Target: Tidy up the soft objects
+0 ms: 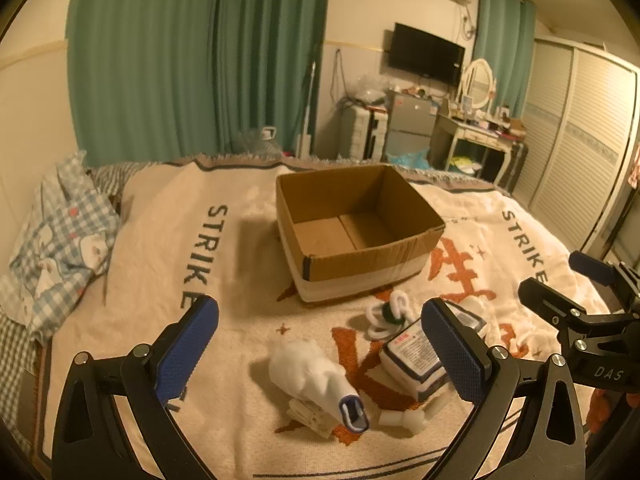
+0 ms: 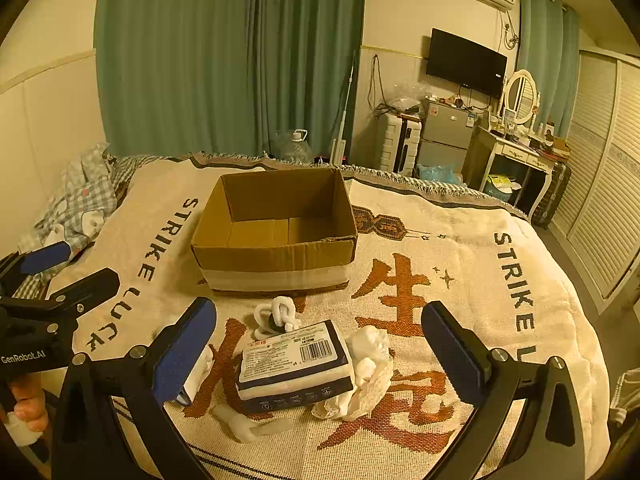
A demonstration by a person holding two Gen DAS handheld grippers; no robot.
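An empty cardboard box (image 1: 356,224) (image 2: 276,232) sits on the bed blanket. In front of it lie soft items: a rolled white sock with a blue cuff (image 1: 316,380), a tissue pack (image 1: 416,356) (image 2: 294,364), a white looped cord bundle (image 1: 386,314) (image 2: 276,316), a crumpled white lace cloth (image 2: 368,372) and a white bone-shaped piece (image 1: 402,418) (image 2: 252,426). My left gripper (image 1: 320,356) is open above the sock. My right gripper (image 2: 320,354) is open around the tissue pack, not touching it. Each gripper shows in the other's view: the right (image 1: 576,288), the left (image 2: 52,276).
The cream blanket (image 2: 480,280) with "STRIKE" lettering covers the bed. A checked blue quilt (image 1: 60,232) is bunched at the left edge. Beyond the bed stand green curtains, a water jug (image 2: 296,144), a small fridge (image 2: 444,136) and a dressing table (image 2: 520,148).
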